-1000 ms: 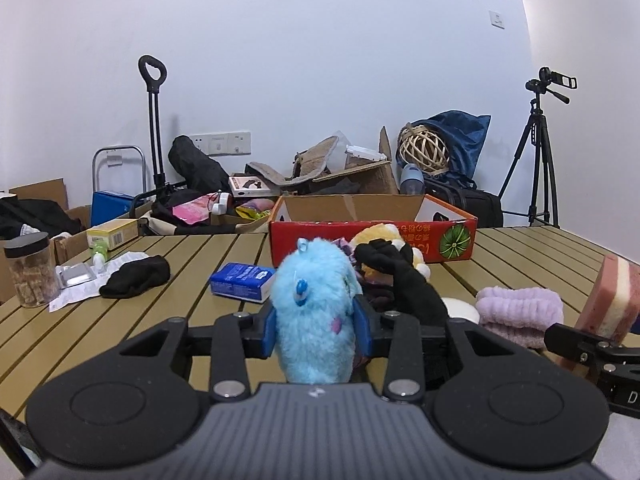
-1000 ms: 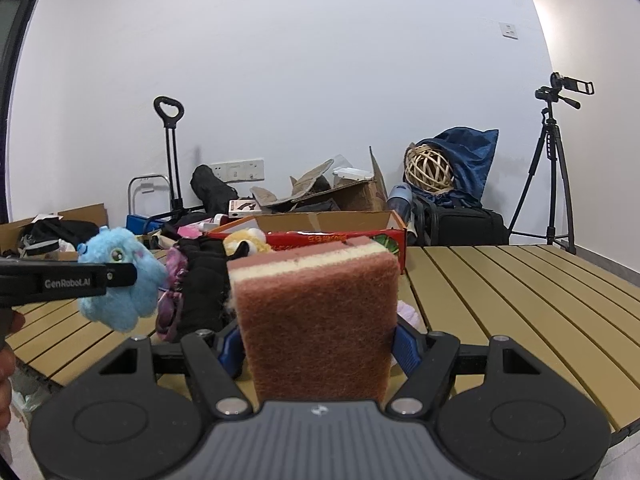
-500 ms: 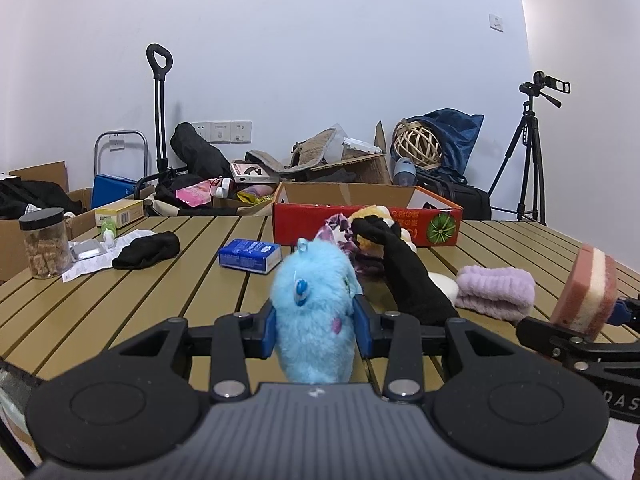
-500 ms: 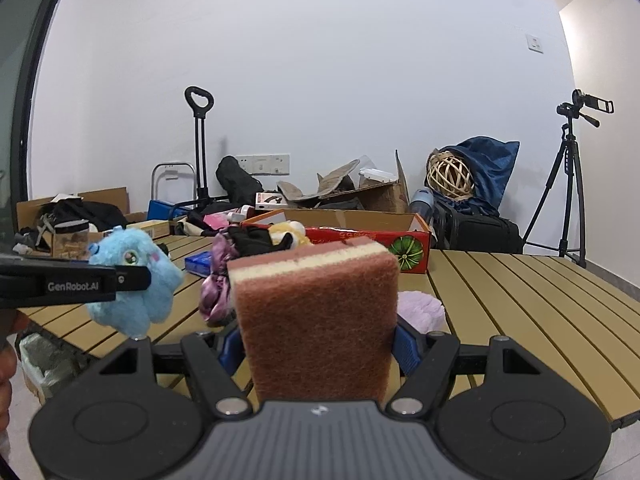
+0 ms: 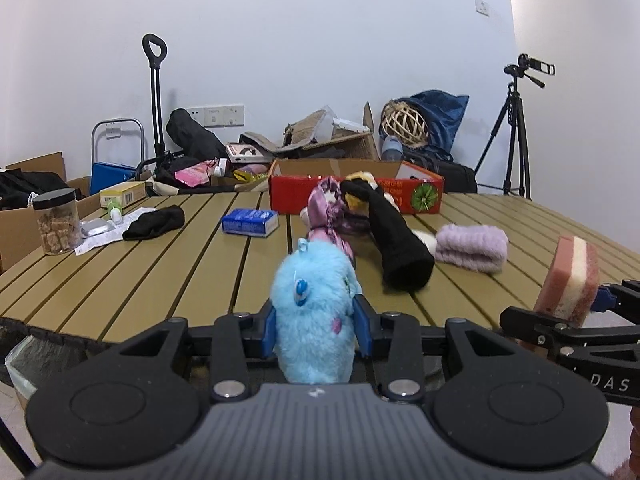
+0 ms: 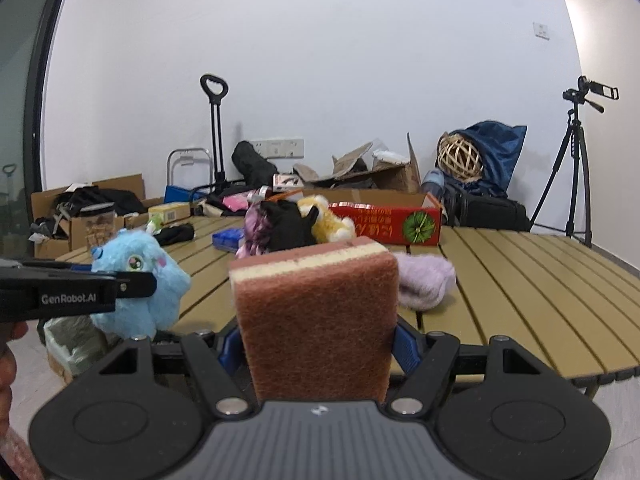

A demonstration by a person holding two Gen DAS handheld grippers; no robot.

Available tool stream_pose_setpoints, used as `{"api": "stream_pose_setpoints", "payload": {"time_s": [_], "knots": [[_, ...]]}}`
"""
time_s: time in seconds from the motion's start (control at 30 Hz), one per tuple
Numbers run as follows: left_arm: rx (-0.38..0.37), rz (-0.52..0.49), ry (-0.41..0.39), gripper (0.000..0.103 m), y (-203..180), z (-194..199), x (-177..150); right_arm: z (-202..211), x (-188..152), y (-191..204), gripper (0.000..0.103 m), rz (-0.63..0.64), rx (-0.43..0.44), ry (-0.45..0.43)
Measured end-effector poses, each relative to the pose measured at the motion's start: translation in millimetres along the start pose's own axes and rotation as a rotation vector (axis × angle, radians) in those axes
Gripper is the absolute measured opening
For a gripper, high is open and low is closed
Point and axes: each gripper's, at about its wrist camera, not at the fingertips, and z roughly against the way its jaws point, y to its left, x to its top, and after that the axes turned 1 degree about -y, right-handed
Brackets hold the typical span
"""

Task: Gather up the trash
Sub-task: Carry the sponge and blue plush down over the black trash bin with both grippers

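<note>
I read "GenRobot.AI" on my left hand-held gripper (image 6: 132,284), clamped on the blue plush toy (image 5: 314,312). My right hand-held gripper (image 6: 318,344) grips the sponge (image 6: 316,320). At 12 o'clock on the counter (image 5: 160,280), a red box (image 5: 416,196); at 10 o'clock, a jar (image 5: 56,222) of brown chunks.

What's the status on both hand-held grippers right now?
Left hand-held gripper shut on fluffy blue plush toy. Right hand-held gripper shut on brown-and-cream scouring sponge. Both at slatted wooden table edge; nothing in the way.
</note>
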Motion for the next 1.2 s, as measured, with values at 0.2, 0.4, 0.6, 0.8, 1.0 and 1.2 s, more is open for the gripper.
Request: {"api": "stream_pose_setpoints", "payload": {"time_s": [0.2, 0.4, 0.6, 0.8, 1.0, 1.2], "knots": [[0.001, -0.019, 0.047, 0.038, 1.4, 4.0, -18.2, 1.7, -22.5, 6.1, 0.071, 0.008, 0.015, 0.078], [0.002, -0.041, 0.106, 0.038, 4.1, 2.6, -40.4, -7.0, -48.0, 8.6, 0.071, 0.010, 0.022, 0.187], [-0.002, -0.061, 0.196, 0.038, 7.4, -5.3, -64.1, -17.0, -69.6, 12.5, 0.071, 0.006, 0.013, 0.306], [0.004, -0.072, 0.268, 0.038, 14.5, -8.3, -81.4, -26.6, -88.8, 16.5, 0.071, 0.003, 0.013, 0.438], [0.024, -0.082, 0.359, 0.038, 21.4, -14.1, -102.5, -37.9, -111.2, 19.7, 0.071, -0.008, 0.024, 0.581], [0.060, -0.089, 0.437, 0.038, 28.4, -21.3, -121.0, -50.0, -131.4, 23.5, 0.071, -0.012, 0.038, 0.691]]}}
